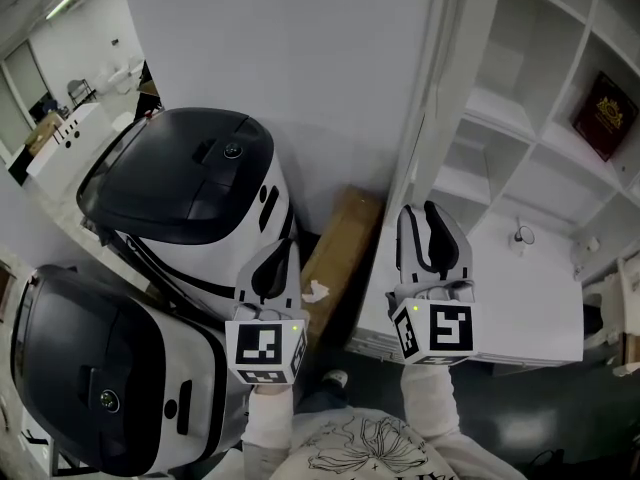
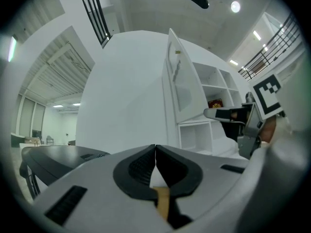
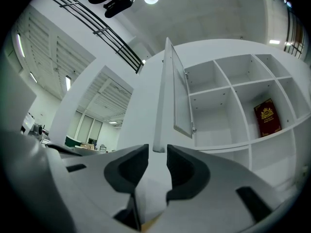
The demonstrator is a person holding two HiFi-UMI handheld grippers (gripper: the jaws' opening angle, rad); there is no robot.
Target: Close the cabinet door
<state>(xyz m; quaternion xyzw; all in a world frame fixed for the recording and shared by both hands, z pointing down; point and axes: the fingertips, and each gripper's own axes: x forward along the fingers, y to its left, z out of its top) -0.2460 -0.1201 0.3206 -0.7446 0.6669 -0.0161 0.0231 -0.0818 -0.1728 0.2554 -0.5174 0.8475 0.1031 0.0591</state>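
White shelving makes up the cabinet, whose open compartments fill the right side of the head view. The cabinet door stands swung out from it and is seen edge-on, a tall narrow slab between the shelves and the pale wall. In the right gripper view the same door rises straight ahead, its hinged side against the upper shelf bay.

Two bulky black-and-white machines sit at the left, the upper machine behind the lower machine. A brown cardboard box lies on the floor between them and the cabinet.

The right gripper points at the foot of the door. Its jaws stand a little apart with nothing held, and the door's edge shows beyond the gap; whether they touch it cannot be told. The left gripper hangs over the box. Its jaws are pressed together on nothing.

A dark red book leans in a right-hand compartment. A crumpled white scrap rests on the box beside the left gripper.
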